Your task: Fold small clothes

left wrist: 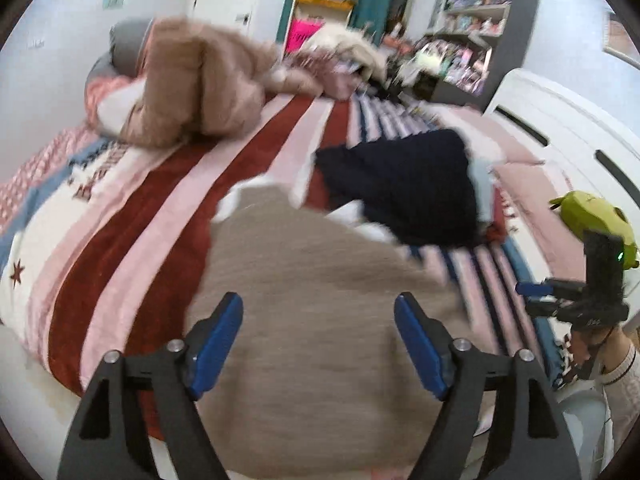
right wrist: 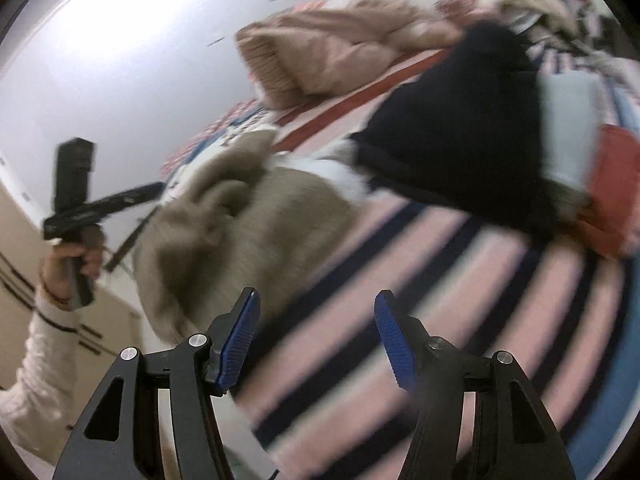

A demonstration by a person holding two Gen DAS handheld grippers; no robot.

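A small taupe knit garment (left wrist: 320,300) lies on the striped bedspread near the bed's front edge; it also shows in the right wrist view (right wrist: 240,220), bunched, with white trim. My left gripper (left wrist: 319,312) is open and empty, held just above it. My right gripper (right wrist: 316,312) is open and empty over the pink and navy stripes, to the right of the garment. A dark navy garment (left wrist: 404,188) lies beyond the taupe one and also shows in the right wrist view (right wrist: 460,136). Both views are motion-blurred.
A heap of beige fluffy clothing (left wrist: 200,80) sits at the far side of the bed (left wrist: 132,216). Light blue and red folded items (right wrist: 608,184) lie right of the navy garment. A shelf unit (left wrist: 480,28) and a white cabinet (left wrist: 560,128) stand beyond the bed.
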